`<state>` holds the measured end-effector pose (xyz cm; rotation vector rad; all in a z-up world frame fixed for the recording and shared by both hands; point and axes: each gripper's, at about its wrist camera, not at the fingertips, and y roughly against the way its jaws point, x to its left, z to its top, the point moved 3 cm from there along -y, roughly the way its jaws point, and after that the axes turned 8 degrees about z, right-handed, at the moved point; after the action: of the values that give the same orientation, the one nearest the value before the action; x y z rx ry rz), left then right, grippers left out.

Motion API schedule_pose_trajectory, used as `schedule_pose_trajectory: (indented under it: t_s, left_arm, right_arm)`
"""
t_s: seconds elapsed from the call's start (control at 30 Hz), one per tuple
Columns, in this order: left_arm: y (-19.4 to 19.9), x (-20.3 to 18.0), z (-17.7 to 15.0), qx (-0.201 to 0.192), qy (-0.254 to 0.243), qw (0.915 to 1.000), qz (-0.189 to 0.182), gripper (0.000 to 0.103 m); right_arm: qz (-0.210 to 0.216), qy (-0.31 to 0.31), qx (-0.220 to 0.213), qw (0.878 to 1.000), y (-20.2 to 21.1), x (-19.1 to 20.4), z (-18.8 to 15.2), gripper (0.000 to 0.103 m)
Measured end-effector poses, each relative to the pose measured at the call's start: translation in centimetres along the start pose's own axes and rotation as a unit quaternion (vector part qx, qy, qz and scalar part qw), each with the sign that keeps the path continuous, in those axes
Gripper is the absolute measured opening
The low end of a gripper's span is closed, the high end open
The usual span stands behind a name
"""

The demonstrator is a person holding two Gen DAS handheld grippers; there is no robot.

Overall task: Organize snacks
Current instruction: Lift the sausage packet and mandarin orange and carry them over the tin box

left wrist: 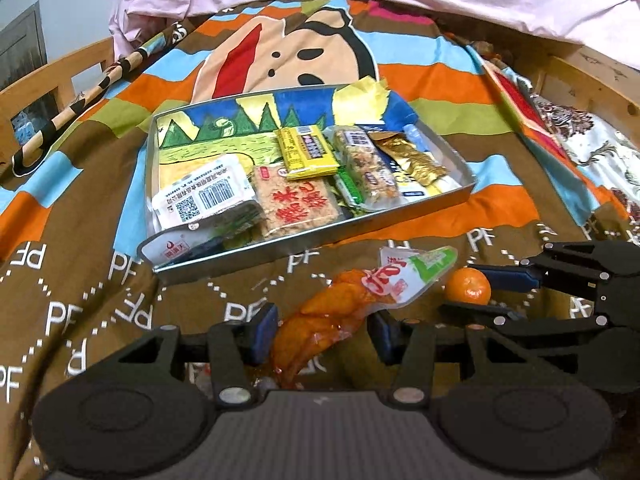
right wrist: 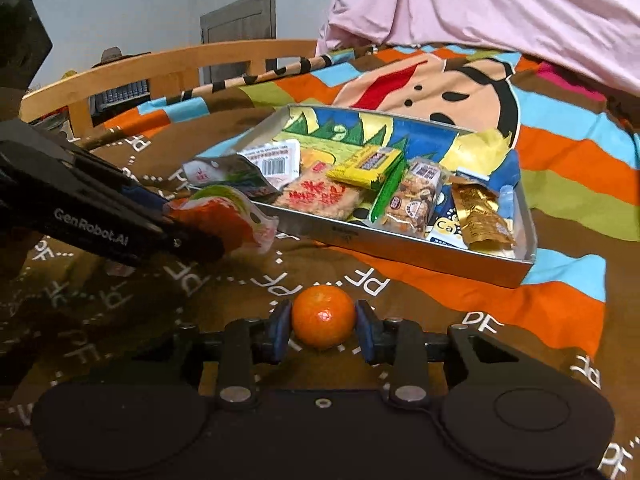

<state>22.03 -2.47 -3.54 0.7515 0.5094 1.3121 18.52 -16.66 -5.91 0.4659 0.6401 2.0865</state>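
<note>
Fig.: L gripper (left wrist: 322, 330) wide open round orange packet (left wrist: 320, 320); R gripper (right wrist: 323, 330) pads touching tangerine (right wrist: 323, 316), grip uncertain. Squeeze gently, lift both into tray (left wrist: 320, 236).

Orange snack pouch (left wrist: 320, 320), mandarin (right wrist: 323, 317) beside tray (right wrist: 400, 250)

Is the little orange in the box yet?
No, out. The orange sits on the blanket between the right tool pads, in front of the box.
</note>
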Motion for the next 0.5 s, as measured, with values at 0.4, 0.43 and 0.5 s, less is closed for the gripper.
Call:
schedule_pose_trajectory:
  t_s: [0.4, 0.43, 0.5]
  left_arm:
    - [3.8, -1.5, -2.2, -0.008, 0.025, 0.9991, -0.033, 0.053]
    - [4.0, -1.5, -2.3, -0.008, 0.029, 0.9989, -0.035, 0.053]
    - [4.2, -1.4, -2.1, -0.009, 0.038, 0.9984, -0.04, 0.053]
  right_arm:
    - [-0.01, -0.006, -0.015, 1.0, 5.0, 1.9, -1.1, 0.036]
    - [-0.012, -0.005, -0.016, 1.0, 5.2, 2.0, -1.2, 0.036]
    - [-0.013, -0.005, -0.021, 1.0, 5.6, 2.1, -1.0, 0.036]
